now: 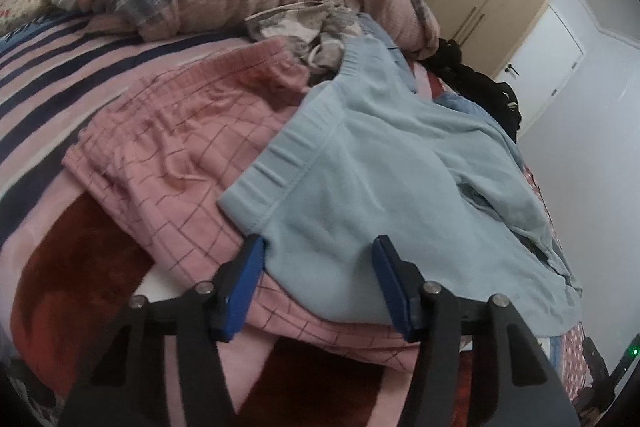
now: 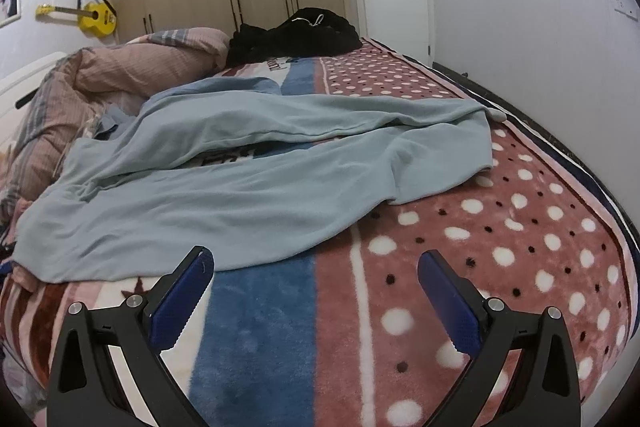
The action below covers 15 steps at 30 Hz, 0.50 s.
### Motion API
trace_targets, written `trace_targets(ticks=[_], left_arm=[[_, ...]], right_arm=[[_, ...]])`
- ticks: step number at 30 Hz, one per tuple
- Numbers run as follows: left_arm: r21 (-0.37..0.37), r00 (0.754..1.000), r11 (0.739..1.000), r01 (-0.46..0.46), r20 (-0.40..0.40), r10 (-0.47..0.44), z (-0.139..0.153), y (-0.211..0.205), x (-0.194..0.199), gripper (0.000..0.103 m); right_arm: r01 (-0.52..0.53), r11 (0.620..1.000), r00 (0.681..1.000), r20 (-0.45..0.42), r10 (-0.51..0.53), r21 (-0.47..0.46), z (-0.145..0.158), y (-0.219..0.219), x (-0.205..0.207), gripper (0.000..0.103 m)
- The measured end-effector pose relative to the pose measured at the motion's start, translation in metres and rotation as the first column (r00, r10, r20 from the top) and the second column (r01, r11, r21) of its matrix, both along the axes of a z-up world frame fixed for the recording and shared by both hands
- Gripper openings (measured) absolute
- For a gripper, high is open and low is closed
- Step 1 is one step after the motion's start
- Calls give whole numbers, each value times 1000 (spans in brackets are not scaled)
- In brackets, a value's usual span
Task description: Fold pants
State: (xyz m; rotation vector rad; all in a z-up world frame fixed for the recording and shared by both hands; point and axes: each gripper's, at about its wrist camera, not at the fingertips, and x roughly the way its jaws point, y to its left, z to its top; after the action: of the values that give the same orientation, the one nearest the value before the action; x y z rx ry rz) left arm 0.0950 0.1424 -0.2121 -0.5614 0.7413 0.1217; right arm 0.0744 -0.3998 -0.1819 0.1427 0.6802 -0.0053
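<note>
Bed point(image 2: 520, 227): left tool point(image 1: 320, 267) straddles pants point(image 1: 380, 167) waist unclamped; right tool point(image 2: 316, 291) gapes.

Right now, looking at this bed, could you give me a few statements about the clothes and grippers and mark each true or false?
1. The light blue pants lie spread across the bed. True.
2. The right gripper is clamped on the pants. False: it is open over bare blanket.
3. The left gripper has blue fabric between its fingers. True.
4. The pants lie partly on a pink checked garment. True.
5. The guitar on the wall is red. False: it is yellow.
</note>
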Motion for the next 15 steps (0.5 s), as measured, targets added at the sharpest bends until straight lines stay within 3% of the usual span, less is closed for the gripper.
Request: trace_targets(ticks=[2, 5, 8, 10, 12, 15], left_arm=[[-1, 1000, 1000, -1, 0, 1, -2, 1, -3, 56], [-60, 1000, 998, 22, 10, -21, -3, 3, -3, 70], [-101, 999, 994, 35, 24, -33, -4, 3, 0, 71], [-108, 999, 993, 41, 31, -38, -3, 4, 6, 62], [-106, 999, 994, 28, 23, -26, 1, 5, 13, 38], [-120, 997, 992, 41, 68, -33, 11, 7, 15, 18]], right_arm=[[-1, 1000, 1000, 1, 1, -1, 0, -1, 1, 102], [-3, 1000, 1000, -7, 3, -4, -1, 0, 1, 102], [0, 1000, 1000, -17, 0, -1, -5, -1, 3, 102], [1, 1000, 1000, -23, 0, 17, -7, -4, 4, 102], [5, 999, 1000, -28, -4, 38, -9, -7, 6, 102], [27, 996, 999, -36, -24, 83, -13, -18, 7, 101]])
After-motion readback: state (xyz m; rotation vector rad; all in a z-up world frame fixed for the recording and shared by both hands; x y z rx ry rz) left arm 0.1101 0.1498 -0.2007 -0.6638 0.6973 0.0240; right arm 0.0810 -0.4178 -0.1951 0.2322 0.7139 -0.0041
